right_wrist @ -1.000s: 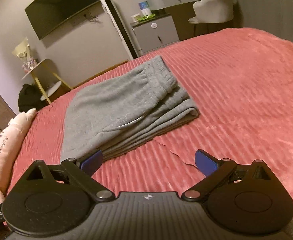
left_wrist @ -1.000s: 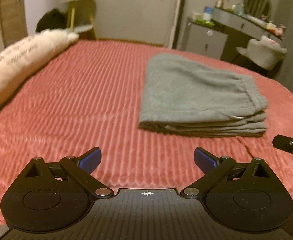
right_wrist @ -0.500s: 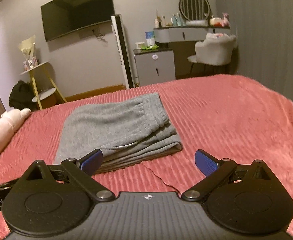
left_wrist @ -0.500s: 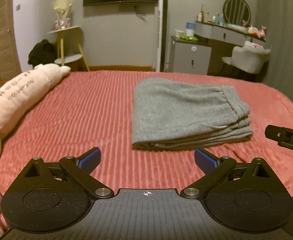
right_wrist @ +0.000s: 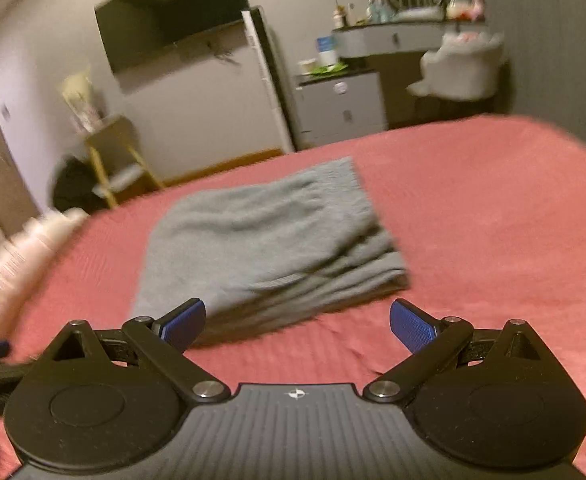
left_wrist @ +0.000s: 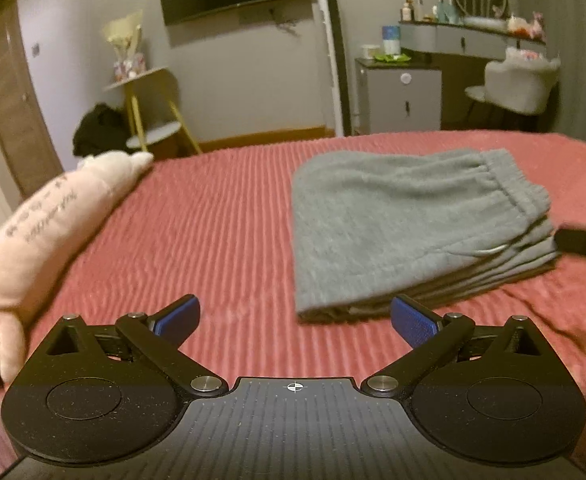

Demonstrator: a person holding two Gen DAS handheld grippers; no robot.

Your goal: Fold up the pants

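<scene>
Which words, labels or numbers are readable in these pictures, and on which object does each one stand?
None can be quoted with confidence.
Pink plush pillow: two lines of dark cursive writing, too blurred and distorted to read.
Right gripper, at the left view's edge: its lettering is cut off and unreadable.

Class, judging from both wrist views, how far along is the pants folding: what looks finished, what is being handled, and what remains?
Done: the grey pants lie in a compact, layered stack on the red bedspread. In hand: nothing; the left gripper and right gripper are both open and empty, short of the stack. Left: apparently nothing, perhaps minor tidying.
</scene>
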